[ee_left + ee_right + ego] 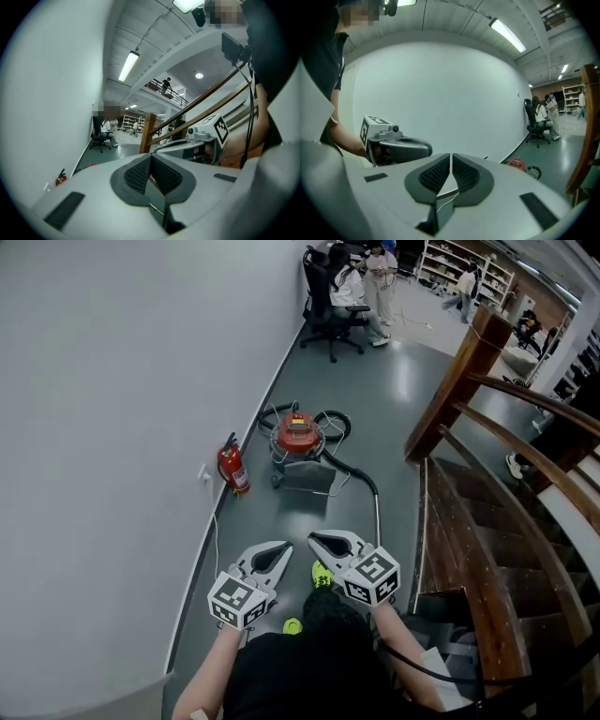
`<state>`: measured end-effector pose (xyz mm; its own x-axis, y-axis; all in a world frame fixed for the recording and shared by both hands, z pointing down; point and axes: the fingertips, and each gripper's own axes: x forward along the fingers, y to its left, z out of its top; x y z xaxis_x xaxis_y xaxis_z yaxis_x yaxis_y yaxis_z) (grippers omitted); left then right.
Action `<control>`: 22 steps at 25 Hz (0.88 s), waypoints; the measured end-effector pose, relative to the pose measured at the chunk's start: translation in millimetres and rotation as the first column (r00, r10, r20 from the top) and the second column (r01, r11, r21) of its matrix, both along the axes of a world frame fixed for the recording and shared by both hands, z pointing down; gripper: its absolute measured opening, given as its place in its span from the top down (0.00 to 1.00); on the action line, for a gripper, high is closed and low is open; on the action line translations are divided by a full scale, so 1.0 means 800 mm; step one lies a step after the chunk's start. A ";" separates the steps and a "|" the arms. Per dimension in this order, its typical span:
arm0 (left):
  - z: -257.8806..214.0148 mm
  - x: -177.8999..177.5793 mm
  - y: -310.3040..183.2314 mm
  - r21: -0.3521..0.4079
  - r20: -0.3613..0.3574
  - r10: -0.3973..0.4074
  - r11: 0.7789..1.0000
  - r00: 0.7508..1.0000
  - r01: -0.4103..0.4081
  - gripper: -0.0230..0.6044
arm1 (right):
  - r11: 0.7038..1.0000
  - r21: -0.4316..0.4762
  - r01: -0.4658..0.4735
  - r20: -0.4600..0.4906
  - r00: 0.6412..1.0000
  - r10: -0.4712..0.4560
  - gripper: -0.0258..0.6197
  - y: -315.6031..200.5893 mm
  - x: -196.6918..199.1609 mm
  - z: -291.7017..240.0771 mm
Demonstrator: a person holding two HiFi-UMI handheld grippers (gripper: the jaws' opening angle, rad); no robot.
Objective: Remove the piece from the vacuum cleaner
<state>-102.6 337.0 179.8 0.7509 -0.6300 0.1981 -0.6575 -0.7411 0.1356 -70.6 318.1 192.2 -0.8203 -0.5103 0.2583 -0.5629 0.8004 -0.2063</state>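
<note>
The red vacuum cleaner (298, 434) stands on the grey floor (375, 390), well ahead of both grippers, so no contact has been made with it. The left gripper (281, 548) and the right gripper (316, 540) are held side by side well short of the vacuum cleaner, each with its jaws pressed together and nothing between them. A dark hose (353, 469) loops out from the vacuum cleaner towards the stairs, and a thin metal wand (378, 512) runs from it back towards the person; which piece is to come off cannot be told from here. A fire extinguisher (232, 467) stands just beside the vacuum cleaner on the wall side, and the wooden stair rail (469, 362) rises on its other side. The likely trouble is that the canister looks light, so pulling on a piece with one gripper could drag the whole vacuum cleaner rather than free the joint. The loose hose and cord around it could snag a jaw or a foot, and a sideways tug could knock the fire extinguisher over. Both jaws must also open before any grasp.
</note>
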 end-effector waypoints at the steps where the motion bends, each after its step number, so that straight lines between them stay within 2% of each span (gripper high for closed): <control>1: 0.002 -0.002 -0.005 -0.009 -0.007 -0.005 1.000 1.000 0.005 0.95 | 1.000 -0.004 0.003 -0.001 1.000 -0.003 0.93 -0.004 -0.002 0.002; 11: 0.014 0.013 -0.072 -0.042 0.001 -0.021 0.999 1.000 0.021 0.95 | 0.999 -0.026 0.033 -0.036 0.999 -0.034 0.93 -0.070 0.009 0.023; 22: 0.033 0.056 -0.179 -0.105 0.038 -0.036 0.994 0.999 0.040 0.95 | 0.991 -0.082 0.103 -0.027 0.994 -0.106 0.93 -0.173 0.035 0.043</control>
